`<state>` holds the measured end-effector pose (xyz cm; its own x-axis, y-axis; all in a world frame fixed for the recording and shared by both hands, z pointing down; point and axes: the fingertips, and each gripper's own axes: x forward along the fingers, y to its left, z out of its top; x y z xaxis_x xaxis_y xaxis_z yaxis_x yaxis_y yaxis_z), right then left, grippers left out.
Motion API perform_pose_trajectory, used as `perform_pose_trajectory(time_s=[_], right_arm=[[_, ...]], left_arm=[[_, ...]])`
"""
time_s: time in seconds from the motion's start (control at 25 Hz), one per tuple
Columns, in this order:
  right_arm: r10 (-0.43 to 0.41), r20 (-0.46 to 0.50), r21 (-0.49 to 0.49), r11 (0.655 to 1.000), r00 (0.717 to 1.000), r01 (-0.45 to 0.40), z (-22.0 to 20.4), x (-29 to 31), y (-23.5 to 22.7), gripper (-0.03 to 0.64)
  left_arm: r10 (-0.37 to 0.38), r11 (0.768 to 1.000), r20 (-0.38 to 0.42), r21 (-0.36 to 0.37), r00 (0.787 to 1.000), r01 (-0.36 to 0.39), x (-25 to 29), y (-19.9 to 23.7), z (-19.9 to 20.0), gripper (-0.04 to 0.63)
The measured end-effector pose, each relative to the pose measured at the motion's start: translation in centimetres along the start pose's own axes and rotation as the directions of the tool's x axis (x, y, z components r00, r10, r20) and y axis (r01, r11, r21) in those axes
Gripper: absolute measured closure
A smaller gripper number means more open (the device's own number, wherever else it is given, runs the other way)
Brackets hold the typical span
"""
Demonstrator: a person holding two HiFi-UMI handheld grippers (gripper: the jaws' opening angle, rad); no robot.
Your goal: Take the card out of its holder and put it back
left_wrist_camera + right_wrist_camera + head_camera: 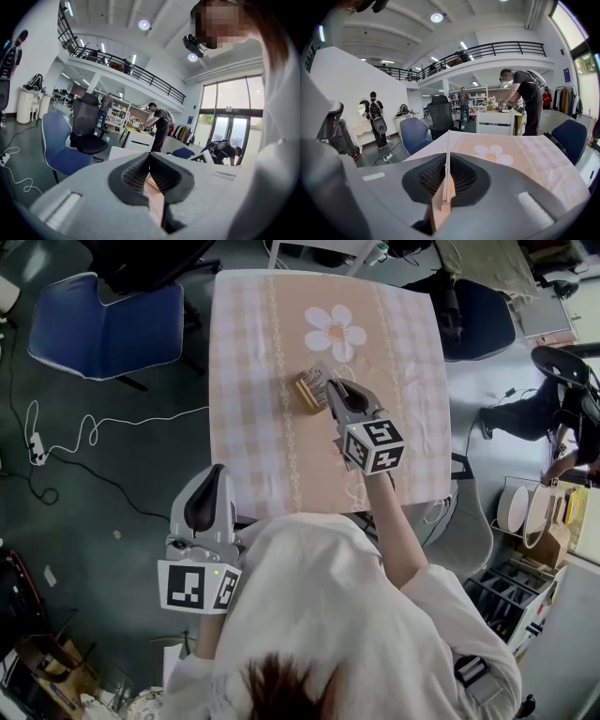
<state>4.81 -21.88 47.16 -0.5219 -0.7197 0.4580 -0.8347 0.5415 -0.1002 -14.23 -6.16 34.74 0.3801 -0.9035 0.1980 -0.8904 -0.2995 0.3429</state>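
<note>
The card stands edge-on, clamped between the jaws of the right tool, just right of the wooden holder; whether its lower edge sits in the slot I cannot tell. Round the holder the worktop lies bare on every side, its edges well apart from it. The left tool, jaws together on nothing, hangs well apart from the holder, off the worktop's near-left edge.

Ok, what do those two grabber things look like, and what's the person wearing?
Both are chunky grey plastic. The left gripper and right gripper each have black ridged pads inside the jaws and a cube with black-and-white square markers at the back. The person wears a white top.
</note>
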Motion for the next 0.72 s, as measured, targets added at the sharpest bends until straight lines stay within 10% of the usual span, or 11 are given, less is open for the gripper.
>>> perform_pose_trajectory(time_s=[0.72], right_arm=[[-0.005,0.017,0.014,1.000,1.000,0.005,-0.3,0.2,-0.3,0.601]], left_arm=[[0.098,0.990,0.021,0.102,0.995,-0.100,-1.6,3.8,1.7,0.595]])
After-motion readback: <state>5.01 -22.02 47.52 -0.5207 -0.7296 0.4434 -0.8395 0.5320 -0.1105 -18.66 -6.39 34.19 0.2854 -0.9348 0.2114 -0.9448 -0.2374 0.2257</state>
